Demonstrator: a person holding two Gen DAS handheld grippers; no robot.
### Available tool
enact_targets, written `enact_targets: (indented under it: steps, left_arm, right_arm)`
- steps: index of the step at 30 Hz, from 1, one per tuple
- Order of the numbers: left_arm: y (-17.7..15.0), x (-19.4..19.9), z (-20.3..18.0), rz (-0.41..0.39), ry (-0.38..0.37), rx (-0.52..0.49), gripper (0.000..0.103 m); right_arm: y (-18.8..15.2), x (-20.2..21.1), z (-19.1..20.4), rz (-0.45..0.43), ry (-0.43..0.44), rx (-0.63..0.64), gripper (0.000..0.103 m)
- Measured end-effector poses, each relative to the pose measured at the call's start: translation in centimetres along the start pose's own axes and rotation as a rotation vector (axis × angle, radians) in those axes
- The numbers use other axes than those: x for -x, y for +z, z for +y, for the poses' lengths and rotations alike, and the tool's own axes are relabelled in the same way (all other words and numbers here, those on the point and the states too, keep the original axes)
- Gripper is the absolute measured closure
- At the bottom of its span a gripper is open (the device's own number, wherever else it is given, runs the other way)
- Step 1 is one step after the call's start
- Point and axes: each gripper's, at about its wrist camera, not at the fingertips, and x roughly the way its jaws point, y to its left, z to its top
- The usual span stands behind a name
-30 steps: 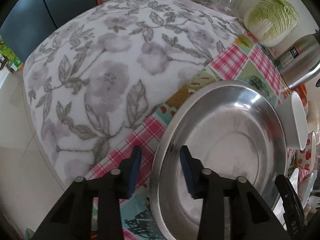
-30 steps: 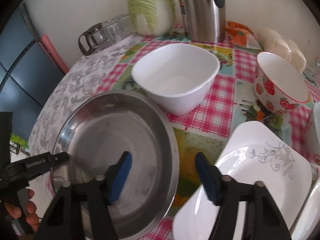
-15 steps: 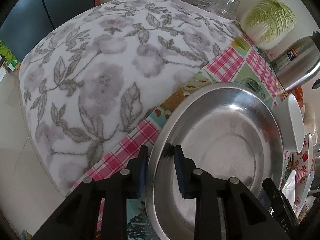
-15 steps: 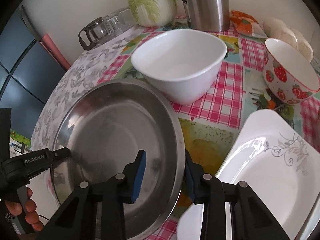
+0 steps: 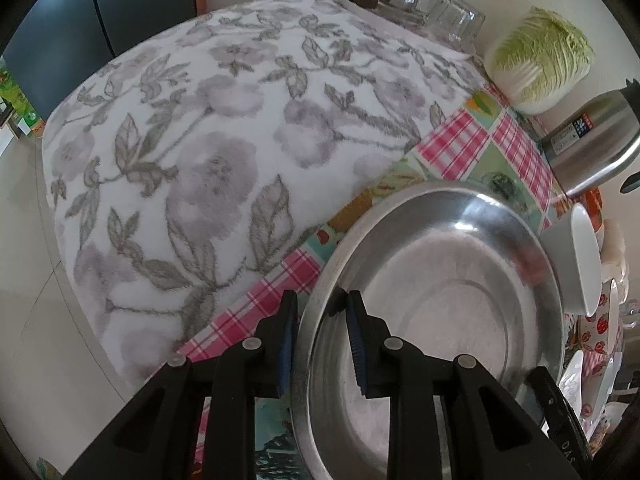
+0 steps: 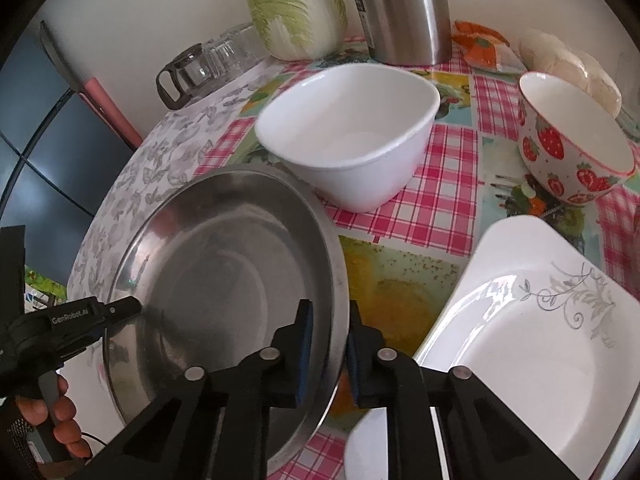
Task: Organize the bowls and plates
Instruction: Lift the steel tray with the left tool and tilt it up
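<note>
Steel is what I have in both tools: the round metal plate (image 6: 224, 280) is pinched at its rim from two sides. My left gripper (image 5: 318, 332) is closed narrow on the plate's edge nearest the flowered cloth (image 5: 208, 152), one blue pad outside the rim and one inside. My right gripper (image 6: 328, 344) clamps the opposite rim, on the side facing the white square plate (image 6: 532, 360). From the right wrist view the plate looks tilted, its right edge raised; I cannot tell whether its lower edge touches the table.

Just behind the metal plate sits the white bowl (image 6: 352, 136) on the pink checked tablecloth (image 6: 432, 204), its near wall very close to the plate's far rim. Further right stands the strawberry bowl (image 6: 568, 148), apart from the white one. The square plate lies at the near right edge of the table.

Along the far edge, against the wall, I see a napa cabbage (image 6: 296, 4), a steel kettle (image 6: 400, 8) and overturned glassware (image 6: 212, 64) on the flowered cloth's far corner.
</note>
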Motion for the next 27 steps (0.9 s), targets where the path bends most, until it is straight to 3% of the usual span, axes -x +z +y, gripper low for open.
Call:
enact_targets:
  steps: [11, 27]
  left_arm:
    - [0.1, 2.2, 0.6, -0.027, -0.039, 0.03, 0.079]
    - [-0.7, 8.2, -2.6, -0.167, -0.106, 0.001, 0.078]
  right_arm:
    - [0.4, 3.3, 1.5, -0.078, 0.014, 0.048, 0.089]
    - [0.4, 9.1, 0.6, -0.18, 0.027, 0.049, 0.089]
